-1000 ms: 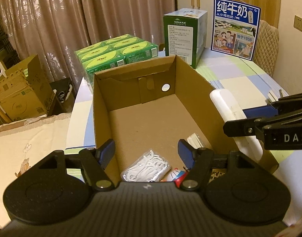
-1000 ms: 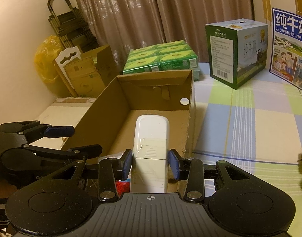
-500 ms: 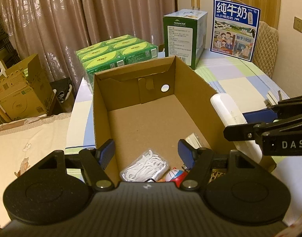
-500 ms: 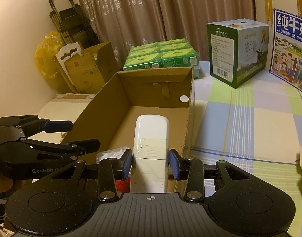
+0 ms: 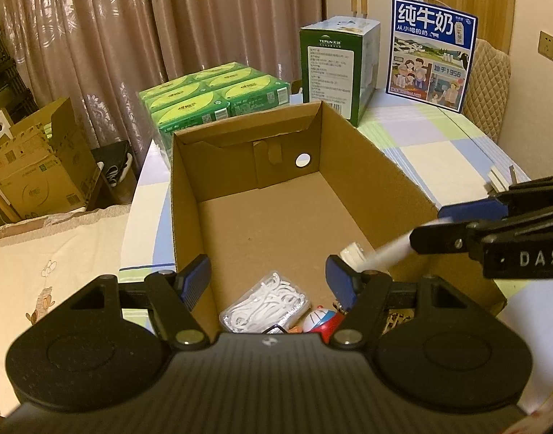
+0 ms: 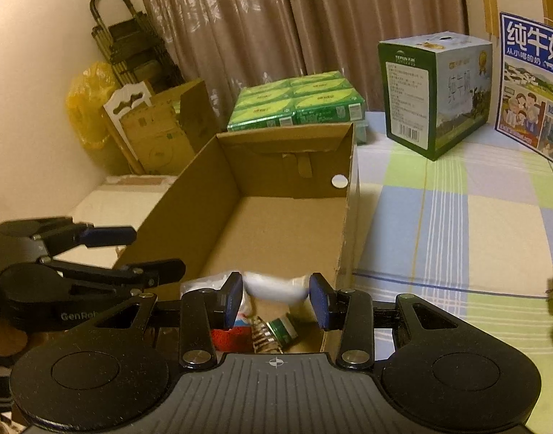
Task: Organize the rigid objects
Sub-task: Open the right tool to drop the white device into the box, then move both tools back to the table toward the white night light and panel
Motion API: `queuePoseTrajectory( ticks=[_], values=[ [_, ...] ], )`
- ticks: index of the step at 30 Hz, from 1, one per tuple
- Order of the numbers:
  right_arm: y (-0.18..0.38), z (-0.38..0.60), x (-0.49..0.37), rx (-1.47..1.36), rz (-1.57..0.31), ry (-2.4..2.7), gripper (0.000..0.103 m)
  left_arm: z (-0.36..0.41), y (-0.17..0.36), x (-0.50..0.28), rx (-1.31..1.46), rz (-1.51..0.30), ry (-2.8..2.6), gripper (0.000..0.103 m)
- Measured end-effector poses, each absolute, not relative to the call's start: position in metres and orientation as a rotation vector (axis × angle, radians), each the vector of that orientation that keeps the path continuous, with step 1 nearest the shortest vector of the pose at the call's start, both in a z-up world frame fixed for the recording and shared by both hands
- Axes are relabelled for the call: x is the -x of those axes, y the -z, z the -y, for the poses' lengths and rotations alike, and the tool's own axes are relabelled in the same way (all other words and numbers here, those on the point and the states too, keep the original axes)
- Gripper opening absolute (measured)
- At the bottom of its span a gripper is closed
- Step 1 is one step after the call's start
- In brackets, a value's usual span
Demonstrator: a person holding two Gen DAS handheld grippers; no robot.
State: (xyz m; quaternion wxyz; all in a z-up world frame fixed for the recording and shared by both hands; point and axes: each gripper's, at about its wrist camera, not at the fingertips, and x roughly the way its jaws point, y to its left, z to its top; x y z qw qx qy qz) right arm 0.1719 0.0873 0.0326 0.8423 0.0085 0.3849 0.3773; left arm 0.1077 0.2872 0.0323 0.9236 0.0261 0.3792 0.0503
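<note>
So, right hand-held gripper (image 6: pixel 274 298): narrow, its two blue pads closed on the sides of a white remote (image 5: pixel 388 253); it reaches in over the near right corner of the cardboard box (image 5: pixel 182 195).
Remote: blurred in both views; it slants down from the pads into the near end of the box, with its free end inside the right wall. Whether that end touches the box floor cannot be told.
Left hand-held gripper (image 5: pixel 268 280): jaws standing wide with nothing between them, above the near end of the box, just left of the right one.
Box contents: a clear pack of white floss picks (image 5: pixel 265 305) lies on the floor at the near end, and a small red, white and blue toy (image 5: pixel 318 322) sits just beside it. A little bottle with a green label (image 6: pixel 283 329) lies under the right gripper. The far half of the floor is bare cardboard.
Box: open at the top, standing on the worktop (image 6: pixel 439 235), which has a checked cloth.
Behind the box: a stack of green packs (image 5: pixel 211 97) is close to the far wall. A tall green carton (image 6: pixel 432 94) stands to the right of them, and a blue milk carton (image 5: pixel 432 50) further right.
Background: brown curtains (image 5: pixel 131 36) and cardboard boxes on the floor (image 5: pixel 34 166).
</note>
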Motion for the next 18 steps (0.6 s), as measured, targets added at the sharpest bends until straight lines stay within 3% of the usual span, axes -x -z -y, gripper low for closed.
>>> queuePoseTrajectory(
  ticks=[18],
  values=[
    [-0.047,-0.062,-0.158,-0.043,-0.790,-0.786,0.044,-0.271,-0.050,-0.094,-0.027,-0.743,-0.093,0.066]
  ],
)
